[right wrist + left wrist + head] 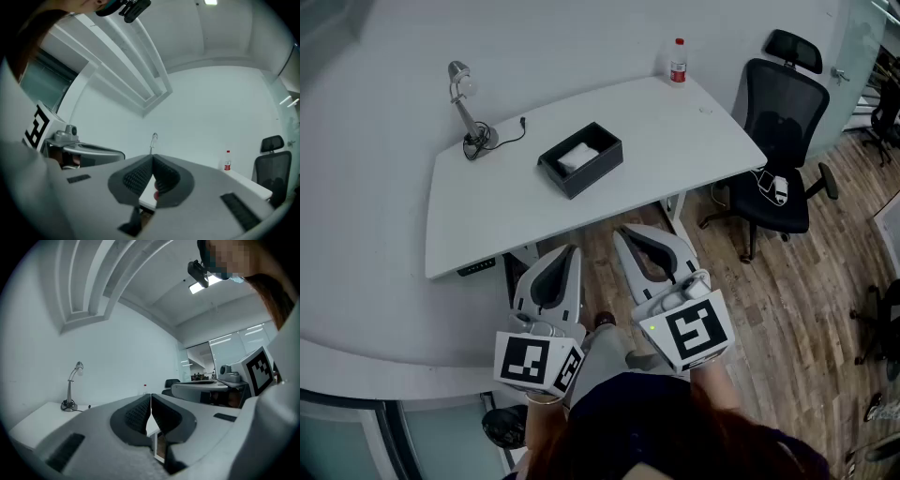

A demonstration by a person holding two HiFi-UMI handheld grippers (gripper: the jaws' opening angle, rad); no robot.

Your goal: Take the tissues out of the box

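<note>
Left hand-held gripper, light grey with a black-and-white marker cube, sits close to the person's body, below the near edge of the table. Its own view shows the ribbed dark pads clenched together at the tip, nothing between them. Right hand-held gripper, same build, is just beside it and also low in front of the body; jaws pressed together, empty too. Both point up and forward toward the white rectangular table, neither touching it. Black open-top rectangular box sits near the table's middle, turned at an angle to the edges, well apart from both grippers. White tissues lie inside it, below the rim. Silver gooseneck desk lamp stands at the far left corner, black cable trailing right along the tabletop; it also shows in the left gripper view. Clear plastic bottle with red cap and red label stands upright at the far right corner, seen in the right gripper view as well. Black mesh-back office chair is parked off the table's right end on the wood-plank floor.
</note>
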